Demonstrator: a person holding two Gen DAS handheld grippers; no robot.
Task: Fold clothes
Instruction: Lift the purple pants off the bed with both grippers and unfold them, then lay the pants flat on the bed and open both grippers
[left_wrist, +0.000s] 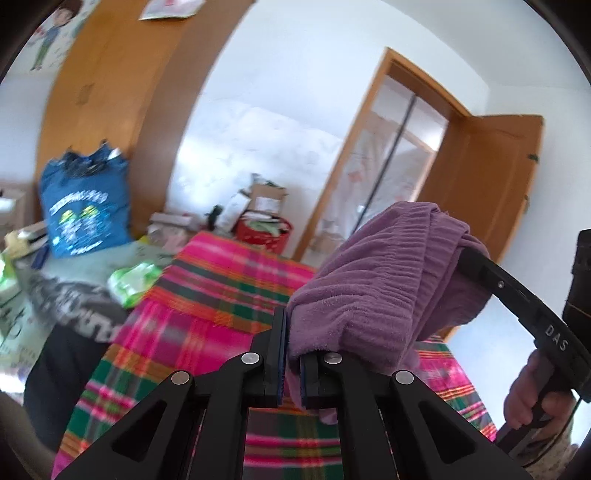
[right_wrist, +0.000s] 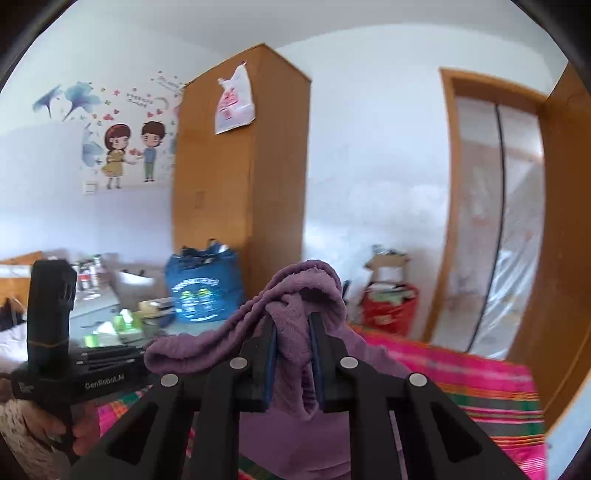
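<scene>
The left gripper (left_wrist: 291, 363) pinched an edge of the purple garment (left_wrist: 384, 280) above the plaid blanket (left_wrist: 207, 306); the right gripper (left_wrist: 476, 269) held its far end, also above the blanket.

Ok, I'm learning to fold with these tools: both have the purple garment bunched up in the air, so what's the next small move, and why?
Probably draw the two tools apart to stretch the purple garment flat. The left tool and right tool both pinch it, and it hangs crumpled between them above the plaid blanket. Spread out, it could then be lowered onto the blanket for a fold.
</scene>
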